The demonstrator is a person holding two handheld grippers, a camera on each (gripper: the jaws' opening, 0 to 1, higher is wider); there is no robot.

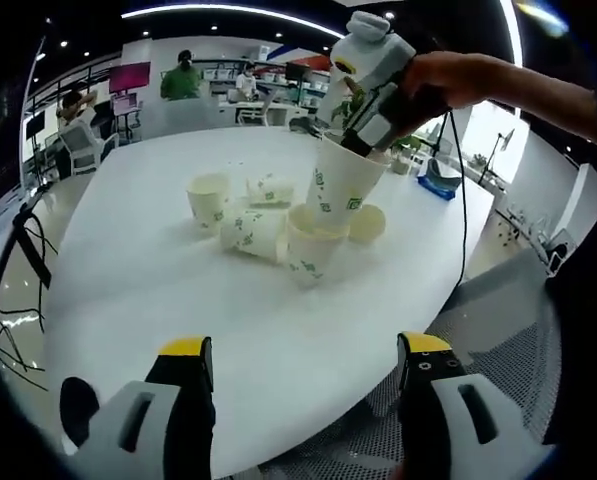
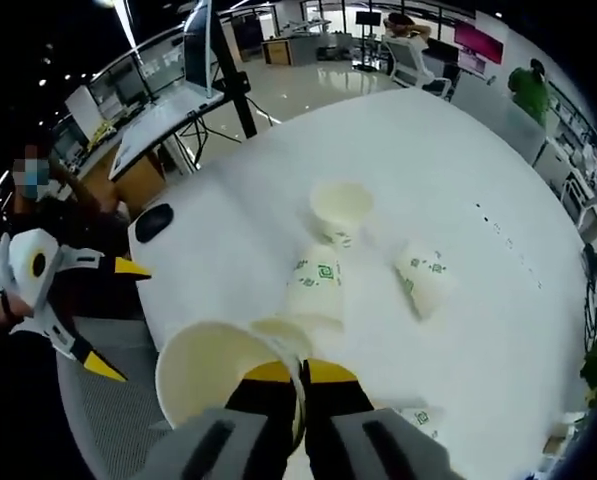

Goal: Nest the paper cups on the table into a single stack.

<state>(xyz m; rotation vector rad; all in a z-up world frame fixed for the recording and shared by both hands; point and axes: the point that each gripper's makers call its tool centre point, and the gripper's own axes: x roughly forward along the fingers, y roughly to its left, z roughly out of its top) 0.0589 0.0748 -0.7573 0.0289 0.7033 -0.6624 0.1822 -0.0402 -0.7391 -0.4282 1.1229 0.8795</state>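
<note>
Several white paper cups with green prints sit on the round white table [image 1: 138, 270]. In the left gripper view one cup [image 1: 210, 200] stands upright, two lie on their sides [image 1: 253, 233] [image 1: 270, 190], and another upright cup [image 1: 310, 252] stands nearer. My right gripper [image 1: 370, 125] comes in from the upper right, shut on the rim of a tilted cup [image 1: 343, 185] just above that upright one. In the right gripper view my right gripper [image 2: 298, 375] pinches the held cup's [image 2: 218, 385] rim. My left gripper [image 1: 306, 360] hangs open over the table's near edge, its jaws holding nothing.
A small black oval object [image 2: 153, 222] lies near the table edge. A grey mesh chair [image 2: 108, 420] stands beside the table. My left gripper [image 2: 118, 318] shows off the table's edge. Desks, monitors and people fill the room behind. Bare tabletop [image 2: 458, 150] spreads beyond the cups.
</note>
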